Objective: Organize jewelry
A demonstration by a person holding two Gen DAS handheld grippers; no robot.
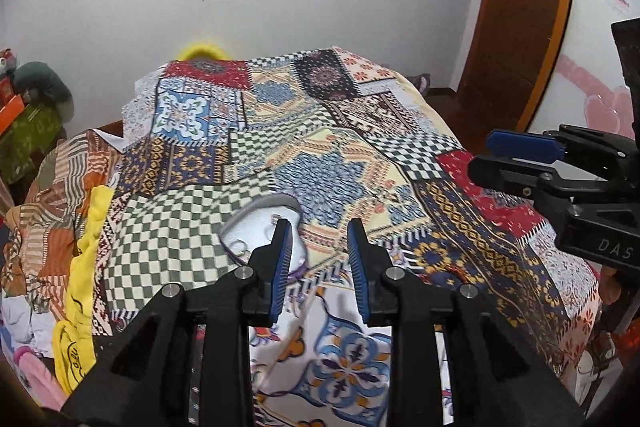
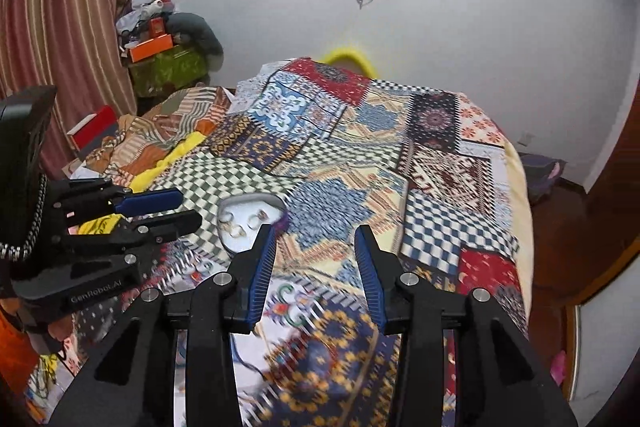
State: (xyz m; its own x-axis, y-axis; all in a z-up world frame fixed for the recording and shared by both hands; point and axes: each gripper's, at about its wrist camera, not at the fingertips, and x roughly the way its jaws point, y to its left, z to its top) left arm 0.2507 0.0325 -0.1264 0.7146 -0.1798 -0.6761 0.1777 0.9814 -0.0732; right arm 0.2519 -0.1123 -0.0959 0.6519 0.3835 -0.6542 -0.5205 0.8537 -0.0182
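Jewelry sits in a heart-shaped tray (image 1: pixel 262 227) resting on the patchwork bedspread (image 1: pixel 332 155), with small rings or earrings visible inside, though blur hides their detail. Both tools are spread and pinch nothing. From the left gripper (image 1: pixel 318 259), the tray lies just ahead and slightly left, partly behind its left finger. From the right gripper (image 2: pixel 314 267), the same tray (image 2: pixel 246 223) lies ahead and further left. Judging by this, the left gripper is the nearer one for a first reach.
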